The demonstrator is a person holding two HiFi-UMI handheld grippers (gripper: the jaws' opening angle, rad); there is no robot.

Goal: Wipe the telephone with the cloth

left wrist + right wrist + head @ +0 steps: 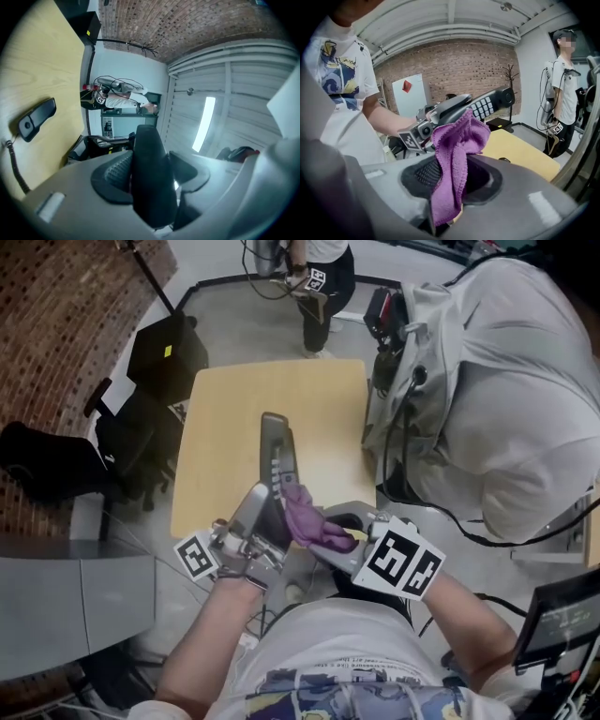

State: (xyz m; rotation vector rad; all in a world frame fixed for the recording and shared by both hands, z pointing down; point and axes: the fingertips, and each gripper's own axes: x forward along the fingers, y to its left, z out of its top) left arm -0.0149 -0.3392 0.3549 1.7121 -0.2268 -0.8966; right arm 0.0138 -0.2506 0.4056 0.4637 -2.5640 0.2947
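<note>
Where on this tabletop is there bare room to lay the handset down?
The table's far half, toward the standing person, is bare, and so is the strip along its left edge. The near edge is crowded: the left gripper holds the handset there, with the right gripper and its purple cloth close by.

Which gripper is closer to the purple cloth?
Right. The right gripper pinches the purple cloth between its jaws; the left gripper holds the telephone beside it.

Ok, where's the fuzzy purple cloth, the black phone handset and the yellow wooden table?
fuzzy purple cloth [457, 138]: right gripper view, its bunched top fold.
black phone handset [275, 437]: head view, its upper end.
yellow wooden table [234, 418]: head view, bare top.
</note>
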